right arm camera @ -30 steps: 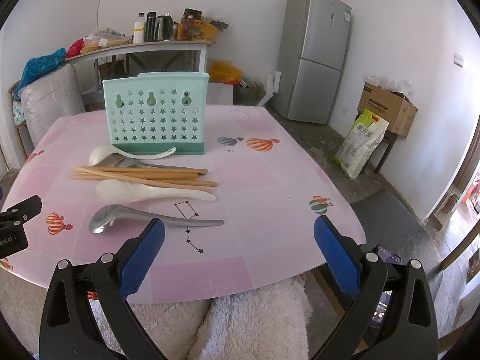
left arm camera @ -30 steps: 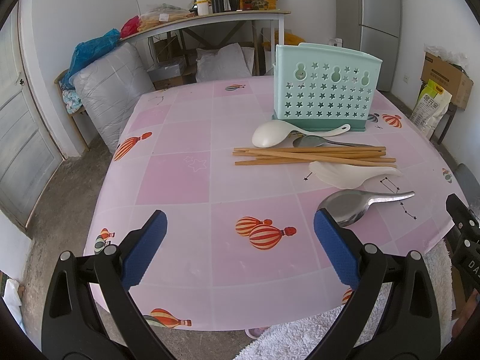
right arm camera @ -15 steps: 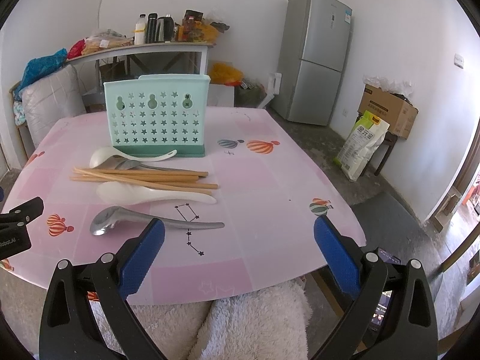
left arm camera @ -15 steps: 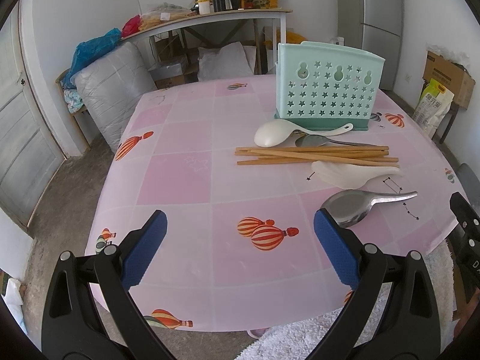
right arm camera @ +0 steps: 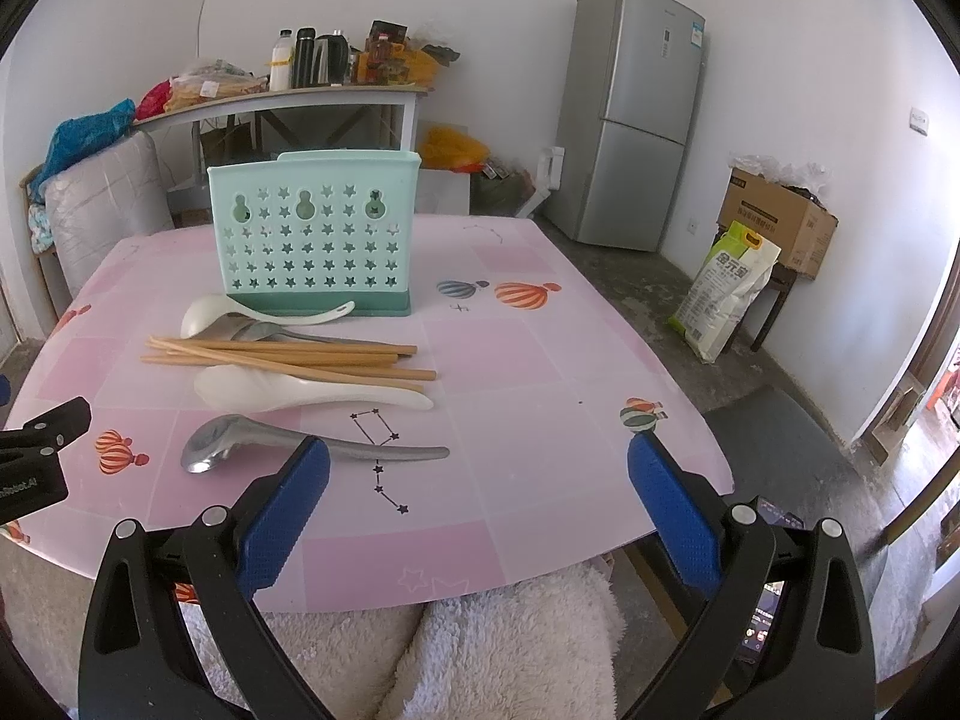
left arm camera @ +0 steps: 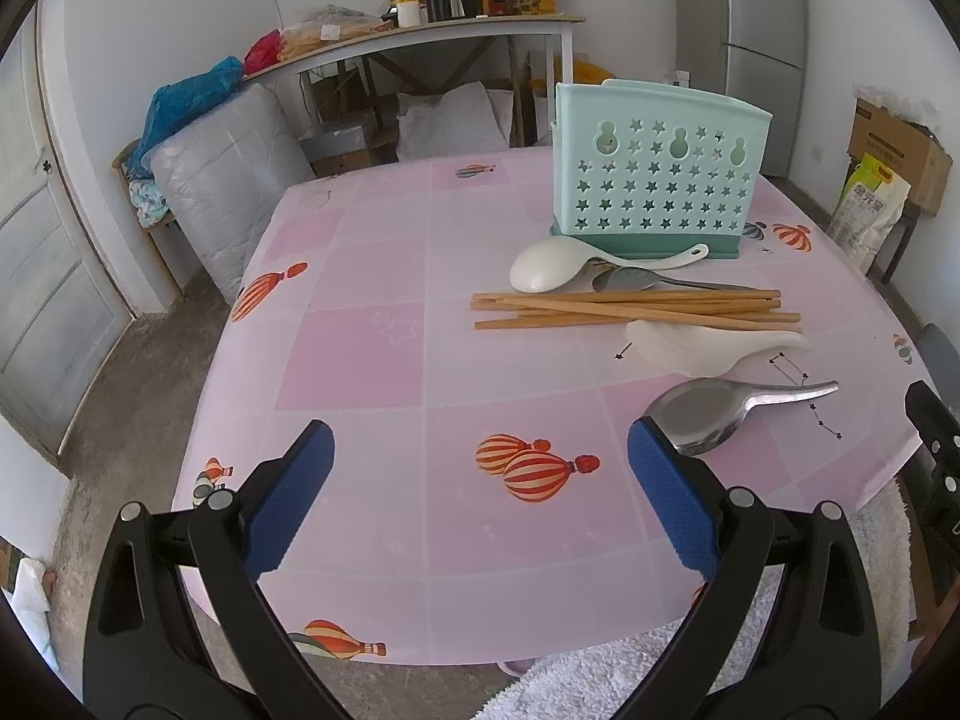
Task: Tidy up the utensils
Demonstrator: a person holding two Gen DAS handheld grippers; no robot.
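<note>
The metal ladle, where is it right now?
In the right wrist view the metal ladle lies nearest the table's front edge, just before the white spoon.

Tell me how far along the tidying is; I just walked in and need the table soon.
Nothing looks done: no handles show above the holder. Nothing is in hand; the left gripper and right gripper are both open and hold nothing. Still on the table: the chopsticks, two white spoons, the large metal spoon and a smaller metal spoon.
</note>
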